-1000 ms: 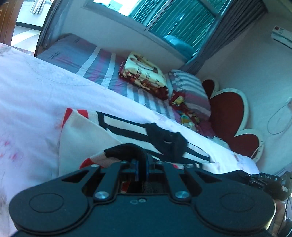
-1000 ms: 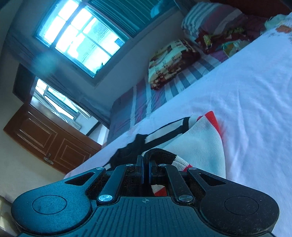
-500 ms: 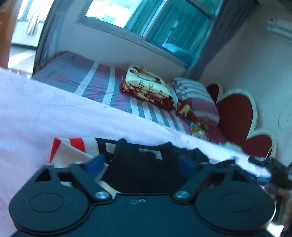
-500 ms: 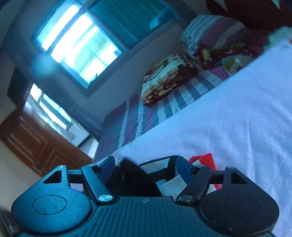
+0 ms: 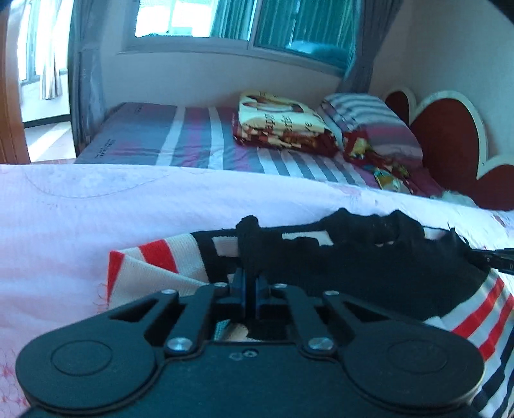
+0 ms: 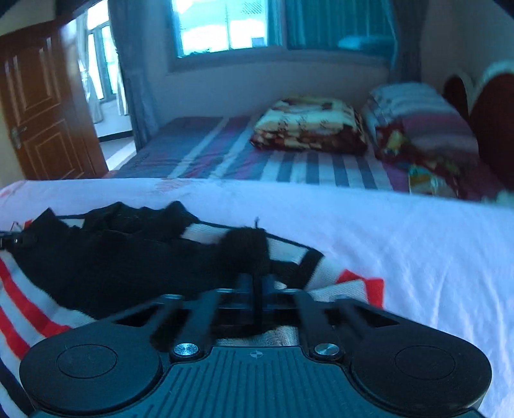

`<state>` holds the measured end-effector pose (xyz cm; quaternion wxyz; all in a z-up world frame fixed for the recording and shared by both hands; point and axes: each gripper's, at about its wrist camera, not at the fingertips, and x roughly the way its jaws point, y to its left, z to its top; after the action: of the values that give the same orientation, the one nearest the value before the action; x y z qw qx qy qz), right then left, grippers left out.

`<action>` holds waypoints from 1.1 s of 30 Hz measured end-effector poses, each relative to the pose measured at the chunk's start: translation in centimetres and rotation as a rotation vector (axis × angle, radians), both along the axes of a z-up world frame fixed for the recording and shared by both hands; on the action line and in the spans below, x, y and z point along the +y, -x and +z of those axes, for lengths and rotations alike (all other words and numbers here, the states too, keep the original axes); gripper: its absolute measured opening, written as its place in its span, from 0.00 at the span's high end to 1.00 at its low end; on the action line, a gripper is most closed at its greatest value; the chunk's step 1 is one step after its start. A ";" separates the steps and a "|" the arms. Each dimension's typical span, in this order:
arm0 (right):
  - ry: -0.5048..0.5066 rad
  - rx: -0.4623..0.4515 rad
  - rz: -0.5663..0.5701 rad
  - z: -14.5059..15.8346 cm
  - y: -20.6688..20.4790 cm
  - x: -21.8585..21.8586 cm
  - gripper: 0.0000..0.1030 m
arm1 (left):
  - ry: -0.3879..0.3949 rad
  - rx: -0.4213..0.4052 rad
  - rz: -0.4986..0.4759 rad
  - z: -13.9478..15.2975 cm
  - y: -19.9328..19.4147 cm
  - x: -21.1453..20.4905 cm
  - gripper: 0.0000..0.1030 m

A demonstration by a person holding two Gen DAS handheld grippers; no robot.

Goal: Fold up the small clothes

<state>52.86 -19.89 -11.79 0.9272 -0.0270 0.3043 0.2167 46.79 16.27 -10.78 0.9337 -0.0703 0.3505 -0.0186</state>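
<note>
On the left, the left gripper (image 5: 249,283) is seen with its fingers clamped together on one end of a black garment (image 5: 353,257). The garment is stretched rightward across a striped knit (image 5: 154,257) lying on the pink-sheeted bed (image 5: 80,205). At the right end, the right gripper (image 6: 257,286) is likewise pinched onto it. The long axis runs between both grippers, each equally near.

1. Garment (image 5: 369,273) lies on the bed sheet (image 5: 96,209).
2. Beyond the garment: striped mattress (image 5: 154,138).
3. On the mattress, folded blanket (image 5: 282,125); pillow (image 5: 369,119) to its right.
4. Window (image 5: 241,19) behind.
</note>
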 end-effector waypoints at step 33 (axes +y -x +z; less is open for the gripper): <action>0.133 -0.023 -0.077 -0.5 2.5 3.0 0.56 | -0.193 -0.063 -0.054 -0.4 2.6 -4.7 0.38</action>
<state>50.38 -16.94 -12.30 0.9344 -0.0795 0.3082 0.1599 44.24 11.55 -11.22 0.9458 0.0302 0.3230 -0.0121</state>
